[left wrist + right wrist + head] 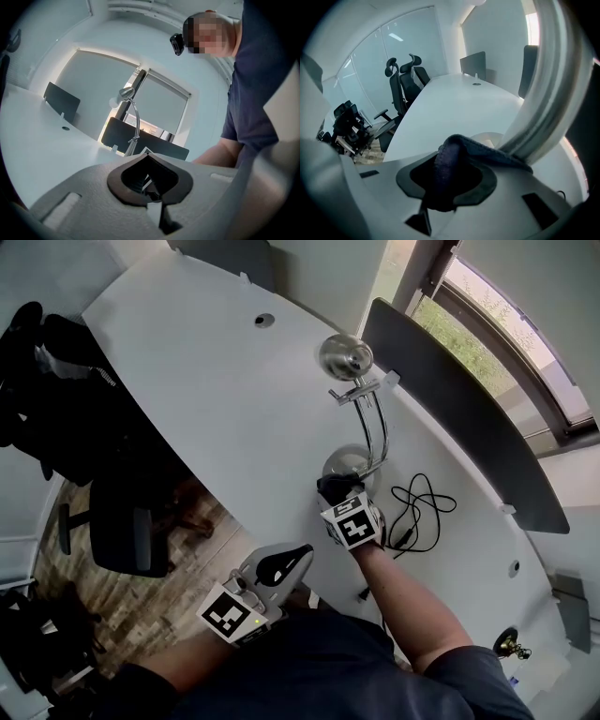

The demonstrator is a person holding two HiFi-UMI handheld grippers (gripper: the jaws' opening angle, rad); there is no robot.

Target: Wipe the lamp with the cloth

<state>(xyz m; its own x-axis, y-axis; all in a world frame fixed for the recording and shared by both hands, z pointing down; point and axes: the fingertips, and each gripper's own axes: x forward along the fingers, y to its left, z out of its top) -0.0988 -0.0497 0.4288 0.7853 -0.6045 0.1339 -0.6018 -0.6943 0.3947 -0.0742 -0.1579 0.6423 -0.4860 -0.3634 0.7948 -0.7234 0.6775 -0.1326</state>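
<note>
Left of lamp: bare bench, open passage.
Right of lamp base: coiled cord.
Behind: divider panel blocks.

The lamp stands on the desk near its far edge, before the divider panel, with the cable just right of its base, the right gripper and cloth at the base's near side, and the left gripper at the desk's near edge.

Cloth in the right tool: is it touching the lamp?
Touching. The right gripper view shows the cloth, clamped in the right tool, lying against the lamp stem with no gap between them.
</note>
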